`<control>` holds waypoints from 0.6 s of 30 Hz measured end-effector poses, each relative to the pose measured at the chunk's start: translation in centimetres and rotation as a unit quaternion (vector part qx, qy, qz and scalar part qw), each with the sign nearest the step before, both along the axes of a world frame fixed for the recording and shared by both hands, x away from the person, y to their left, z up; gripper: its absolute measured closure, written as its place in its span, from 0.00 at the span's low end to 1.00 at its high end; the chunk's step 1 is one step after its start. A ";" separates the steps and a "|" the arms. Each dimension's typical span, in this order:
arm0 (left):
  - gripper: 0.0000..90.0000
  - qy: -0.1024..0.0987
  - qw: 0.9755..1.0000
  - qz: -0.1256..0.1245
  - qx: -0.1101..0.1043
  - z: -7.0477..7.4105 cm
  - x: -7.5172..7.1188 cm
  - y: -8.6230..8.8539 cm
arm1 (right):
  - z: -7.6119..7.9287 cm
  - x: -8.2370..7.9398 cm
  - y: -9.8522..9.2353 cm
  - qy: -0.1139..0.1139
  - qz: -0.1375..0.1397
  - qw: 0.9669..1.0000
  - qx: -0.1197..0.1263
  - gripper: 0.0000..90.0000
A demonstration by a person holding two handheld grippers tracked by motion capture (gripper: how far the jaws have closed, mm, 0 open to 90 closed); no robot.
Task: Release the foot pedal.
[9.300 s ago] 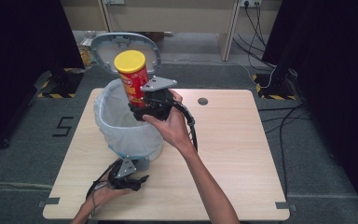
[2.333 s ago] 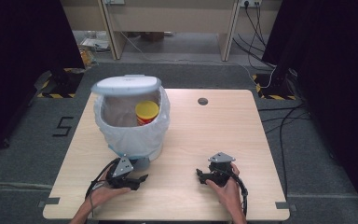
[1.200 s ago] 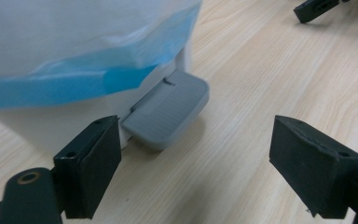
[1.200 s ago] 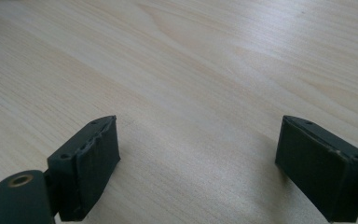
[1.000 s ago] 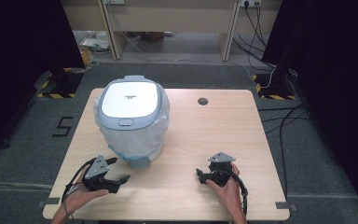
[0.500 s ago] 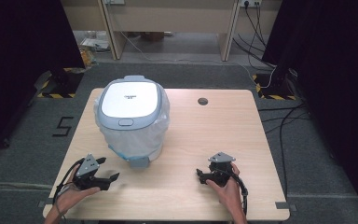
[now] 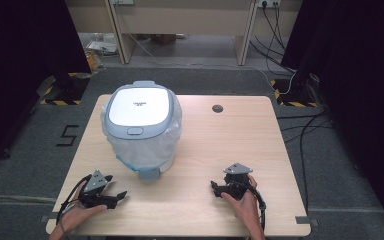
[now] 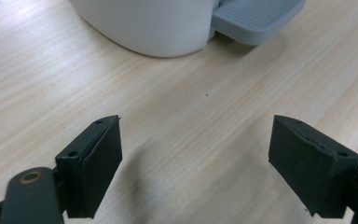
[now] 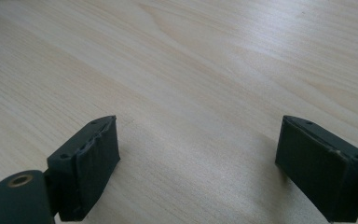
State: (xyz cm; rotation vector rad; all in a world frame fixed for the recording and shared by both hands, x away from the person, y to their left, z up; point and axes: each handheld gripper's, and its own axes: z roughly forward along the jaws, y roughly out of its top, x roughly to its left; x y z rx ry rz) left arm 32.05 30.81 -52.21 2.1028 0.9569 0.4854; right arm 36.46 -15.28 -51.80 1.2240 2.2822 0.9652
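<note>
A white pedal bin [image 7: 141, 131] lined with a clear bag stands on the left half of the table, its grey-rimmed lid [image 7: 138, 107] closed. Its grey foot pedal [image 7: 149, 173] points toward the front edge. My left gripper [image 7: 116, 188] rests on the table at the front left, open and empty, a short way left of the pedal. In the left gripper view its jaws [image 8: 196, 163] stand wide apart, facing the bin's base [image 8: 154, 28] and the pedal [image 8: 256, 18]. My right gripper [image 7: 214, 188] lies at the front right, open and empty, over bare wood [image 9: 198, 168].
The light wooden table [image 7: 215, 150] has a round cable hole [image 7: 217, 108] at the back right of the bin. Dark floor and black curtains surround the table. A bench and cables stand beyond the far edge.
The yellow-lidded can went into the bin and the lid came down shut. My left gripper slid left, away from the pedal, toward the front left corner. The right gripper stayed still.
</note>
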 end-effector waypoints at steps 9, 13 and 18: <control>0.19 0.011 1.000 -0.002 0.002 -0.3 -0.8 -0.1 | 0.0 0.0 0.0 0.001 0.000 1.000 0.000 0.15; 0.19 0.025 1.000 -0.002 -0.008 -0.3 -1.0 0.1 | 0.0 0.0 0.0 0.001 0.000 1.000 0.000 0.15; 0.19 0.026 1.000 0.006 -0.010 -0.3 -1.5 0.0 | 0.0 0.0 0.0 0.001 0.000 1.000 0.000 0.15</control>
